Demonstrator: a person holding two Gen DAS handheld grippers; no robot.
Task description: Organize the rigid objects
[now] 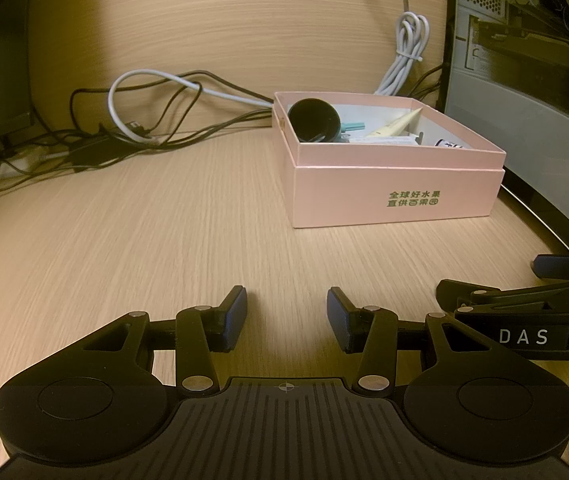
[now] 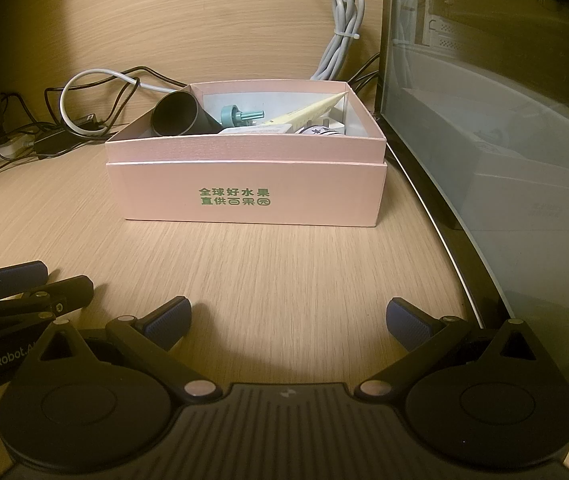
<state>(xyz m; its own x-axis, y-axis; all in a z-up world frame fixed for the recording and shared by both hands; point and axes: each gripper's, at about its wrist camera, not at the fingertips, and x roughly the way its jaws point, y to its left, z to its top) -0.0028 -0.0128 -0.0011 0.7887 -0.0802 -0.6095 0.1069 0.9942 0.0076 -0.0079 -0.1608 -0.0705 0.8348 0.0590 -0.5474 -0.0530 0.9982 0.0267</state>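
Observation:
A pink cardboard box [image 1: 396, 196] [image 2: 244, 196] with green lettering stands on the wooden desk. Inside it lie a dark cup on its side [image 1: 313, 120] [image 2: 178, 118], a teal plastic part [image 2: 238, 116], a cream tube [image 1: 394, 122] [image 2: 312, 110] and a small white item [image 2: 322, 132]. My left gripper [image 1: 287, 316] hovers low over the desk, left of and nearer than the box, open with nothing between its blue pads. My right gripper [image 2: 288, 322] faces the box front from a short way back, open wide and empty. Each gripper shows at the edge of the other's view.
A tangle of black and white cables [image 1: 124, 120] [image 2: 84, 120] lies behind the box at the left. A tied grey cable bundle [image 1: 406, 52] [image 2: 342, 36] hangs at the back. A computer case with a glass panel [image 1: 524, 100] [image 2: 484, 140] stands right of the box.

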